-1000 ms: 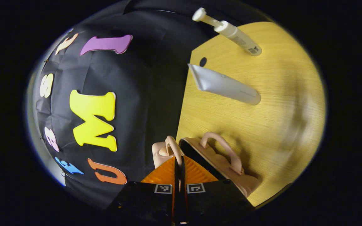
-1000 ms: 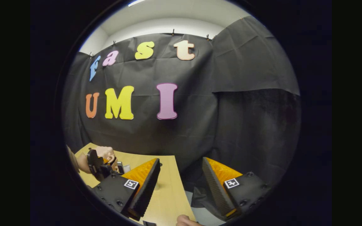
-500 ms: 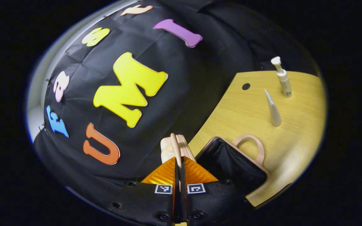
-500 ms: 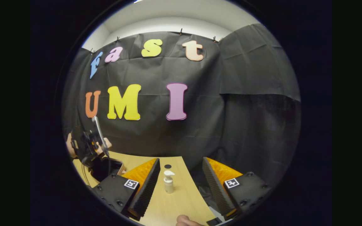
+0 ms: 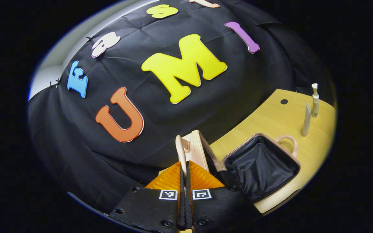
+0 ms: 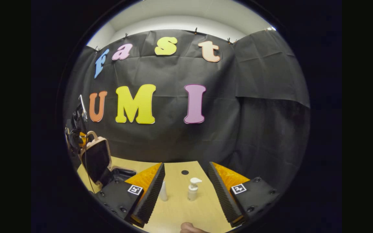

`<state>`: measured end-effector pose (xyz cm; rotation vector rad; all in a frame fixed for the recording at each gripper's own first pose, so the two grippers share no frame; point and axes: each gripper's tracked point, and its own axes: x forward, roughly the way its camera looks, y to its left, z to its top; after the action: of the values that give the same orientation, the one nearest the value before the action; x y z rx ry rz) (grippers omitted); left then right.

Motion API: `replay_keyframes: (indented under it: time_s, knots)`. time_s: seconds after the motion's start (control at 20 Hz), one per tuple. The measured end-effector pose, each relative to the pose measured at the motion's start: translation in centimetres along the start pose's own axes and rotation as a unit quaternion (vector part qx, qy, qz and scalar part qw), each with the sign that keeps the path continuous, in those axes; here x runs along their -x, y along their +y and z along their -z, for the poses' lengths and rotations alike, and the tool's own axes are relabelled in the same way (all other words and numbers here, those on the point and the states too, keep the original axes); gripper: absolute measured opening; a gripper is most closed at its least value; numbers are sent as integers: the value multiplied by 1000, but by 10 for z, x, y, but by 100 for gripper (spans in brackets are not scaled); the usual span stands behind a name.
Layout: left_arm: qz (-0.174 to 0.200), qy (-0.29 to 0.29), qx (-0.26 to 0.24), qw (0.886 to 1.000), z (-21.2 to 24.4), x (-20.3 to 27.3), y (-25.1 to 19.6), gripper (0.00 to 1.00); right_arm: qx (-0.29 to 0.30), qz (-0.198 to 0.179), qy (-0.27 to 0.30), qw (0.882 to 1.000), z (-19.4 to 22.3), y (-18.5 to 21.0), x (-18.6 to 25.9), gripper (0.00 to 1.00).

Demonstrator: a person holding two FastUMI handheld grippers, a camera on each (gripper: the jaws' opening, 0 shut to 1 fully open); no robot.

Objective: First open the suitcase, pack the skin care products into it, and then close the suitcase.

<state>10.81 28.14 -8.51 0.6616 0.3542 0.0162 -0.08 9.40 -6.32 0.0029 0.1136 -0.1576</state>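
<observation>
The beige suitcase stands open on the wooden table (image 5: 257,119). Its lid (image 5: 197,149) is raised upright, and the base (image 5: 262,165) shows a black lining. My left gripper (image 5: 184,168) is shut on the lid's handle (image 5: 180,151). Seen from the right gripper view, the lid (image 6: 97,158) is at the far left with the left gripper (image 6: 76,136) behind it. A white pump bottle (image 6: 192,189) stands between the fingers of my open right gripper (image 6: 186,191), farther off. A white tube (image 6: 163,191) stands upright beside the left finger. Bottle (image 5: 315,100) and tube (image 5: 307,119) stand past the base.
A small dark hole (image 6: 185,172) marks the table near its back edge. The black cloth wall hangs close behind the table. A thumb (image 6: 189,228) shows at the bottom of the right gripper view. Bare wood lies between the suitcase and the two products.
My left gripper has swung the lid up and back, from slightly ajar to upright. The right gripper has turned so that the bottle and tube now sit between its fingers.
</observation>
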Motion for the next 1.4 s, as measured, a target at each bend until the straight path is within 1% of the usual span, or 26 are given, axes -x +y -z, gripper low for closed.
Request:
replay_keyframes:
  time_s: [0.1, 0.25, 0.4, 0.55, 0.75, 0.9, 1.05, 1.2, 1.3, 1.35, 1.4]
  knots:
    - [-5, 1, -13, 1000, 23, -10, 21, 3, 4, -2, 7, 1000, 5, 18, 2, 80]
    - [-15, 12, -60, 998, 64, -23, 47, 3, 10, 0, 17, 1000, 14, 38, 4, 80]
    - [-16, 24, -64, 998, 103, -40, 62, 3, 18, 0, 35, 999, 26, 53, 3, 80]
    - [-5, 46, -36, 998, 142, -56, 70, 3, 26, 4, 45, 999, 30, 58, 3, 80]
    - [28, 62, 4, 998, 191, -79, 71, 3, 39, 13, 60, 997, 38, 59, 2, 81]
    - [53, 97, 20, 994, 237, -95, 62, 3, 50, 18, 75, 996, 44, 63, 0, 81]
    - [76, 122, 36, 989, 274, -110, 47, 3, 63, 21, 86, 994, 50, 66, -1, 80]
    - [93, 129, 61, 985, 295, -120, 38, 3, 78, 24, 97, 992, 56, 68, -3, 80]
    - [105, 134, 91, 981, 304, -119, 33, 4, 82, 24, 107, 991, 61, 69, -3, 80]
    - [110, 136, 107, 979, 305, -120, 30, 6, 82, 25, 110, 990, 62, 69, -3, 80]
    - [110, 137, 121, 977, 308, -119, 28, 11, 81, 26, 112, 990, 62, 68, -4, 80]
